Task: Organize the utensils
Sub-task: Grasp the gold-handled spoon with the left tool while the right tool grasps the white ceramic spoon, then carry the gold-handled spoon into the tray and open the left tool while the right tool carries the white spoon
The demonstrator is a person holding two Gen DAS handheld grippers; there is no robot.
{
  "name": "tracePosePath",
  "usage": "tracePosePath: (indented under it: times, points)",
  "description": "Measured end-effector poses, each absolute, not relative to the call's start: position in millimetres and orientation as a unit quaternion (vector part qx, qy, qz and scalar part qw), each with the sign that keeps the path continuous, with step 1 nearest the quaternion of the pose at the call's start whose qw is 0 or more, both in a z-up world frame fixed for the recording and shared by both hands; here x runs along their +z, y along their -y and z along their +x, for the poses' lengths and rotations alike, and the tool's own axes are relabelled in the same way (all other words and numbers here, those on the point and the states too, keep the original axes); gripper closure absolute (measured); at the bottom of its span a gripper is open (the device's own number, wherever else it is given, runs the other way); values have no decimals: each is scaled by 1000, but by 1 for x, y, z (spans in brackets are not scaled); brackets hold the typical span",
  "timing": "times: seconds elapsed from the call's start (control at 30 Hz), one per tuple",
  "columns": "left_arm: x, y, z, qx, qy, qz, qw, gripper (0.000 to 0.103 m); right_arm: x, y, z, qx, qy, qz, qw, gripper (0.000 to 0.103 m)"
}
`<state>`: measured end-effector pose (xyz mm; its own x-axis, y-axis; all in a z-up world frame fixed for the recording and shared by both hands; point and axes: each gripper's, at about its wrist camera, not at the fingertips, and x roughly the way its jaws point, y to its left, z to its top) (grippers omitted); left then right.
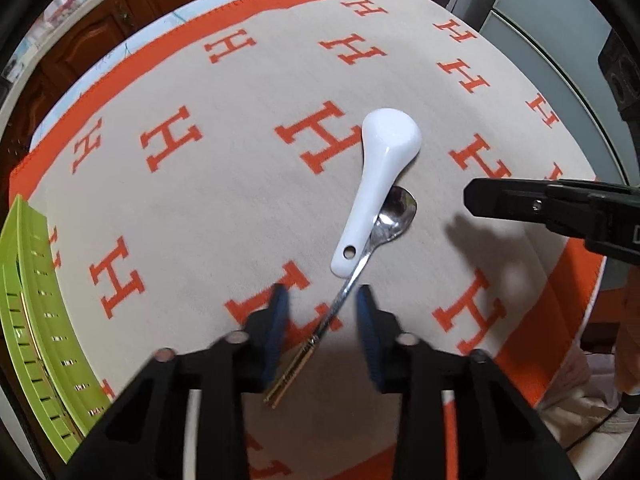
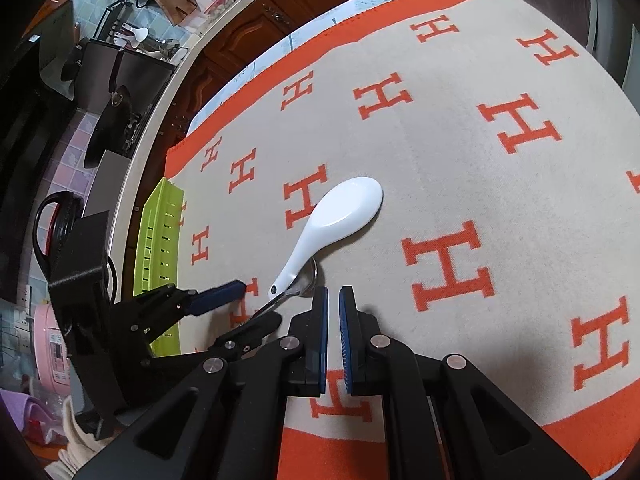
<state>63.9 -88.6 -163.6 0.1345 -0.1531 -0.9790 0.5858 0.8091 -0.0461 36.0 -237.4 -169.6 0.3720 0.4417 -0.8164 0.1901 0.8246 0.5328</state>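
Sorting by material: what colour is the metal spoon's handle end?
Gold on the metal spoon handle end, clearest in the left wrist view.

The blanket-covered bench [image 2: 500,208] lies bare to the right of and beyond the white spoon [image 2: 340,212], which rests across the metal spoon [image 1: 384,224], while the green tray [image 2: 158,248] blocks the left edge and the left gripper [image 2: 256,304] crowds the metal handle.

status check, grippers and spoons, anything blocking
Left gripper open astride metal spoon handle, not clamped. Right gripper shut, empty. White ceramic spoon overlaps metal spoon's bowl. Green tray at cloth edge.
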Motion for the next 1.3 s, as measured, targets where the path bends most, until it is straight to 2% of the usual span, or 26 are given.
tracePosePath:
  times: [0.03,0.23,0.33,0.43,0.67,0.97,1.03,1.13,1.2,1.27,1.3]
  points:
    - [-163,85,65,-254,-615,165,728,91,-170,237,36,82,-555,286,777,97]
    - [-162,51,68,-254,-651,46,714,98,-178,227,45,93,-565,301,762,97]
    - [-161,27,65,-233,-655,0,719,100,-186,222,55,101,-565,332,748,86]
    - [-162,3,55,-216,-654,-32,724,101,-190,215,69,105,-562,351,742,84]
    - [-162,-29,42,-182,-645,-62,739,100,-205,191,104,76,-560,385,730,84]
    - [-162,-22,33,-169,-635,-50,752,100,-214,182,120,12,-534,423,732,84]
    - [-162,-22,33,-170,-637,-54,750,97,-214,182,121,-1,-531,432,729,84]
    - [-160,-21,32,-180,-637,-58,747,86,-213,182,120,-17,-522,441,730,84]
    - [-160,-15,33,-191,-636,-58,745,68,-212,183,121,-26,-518,445,730,83]
    - [-159,-8,30,-203,-634,-51,744,57,-210,181,124,-29,-516,440,734,79]
    - [-158,-4,28,-202,-633,-44,746,55,-209,178,128,-32,-516,438,735,78]
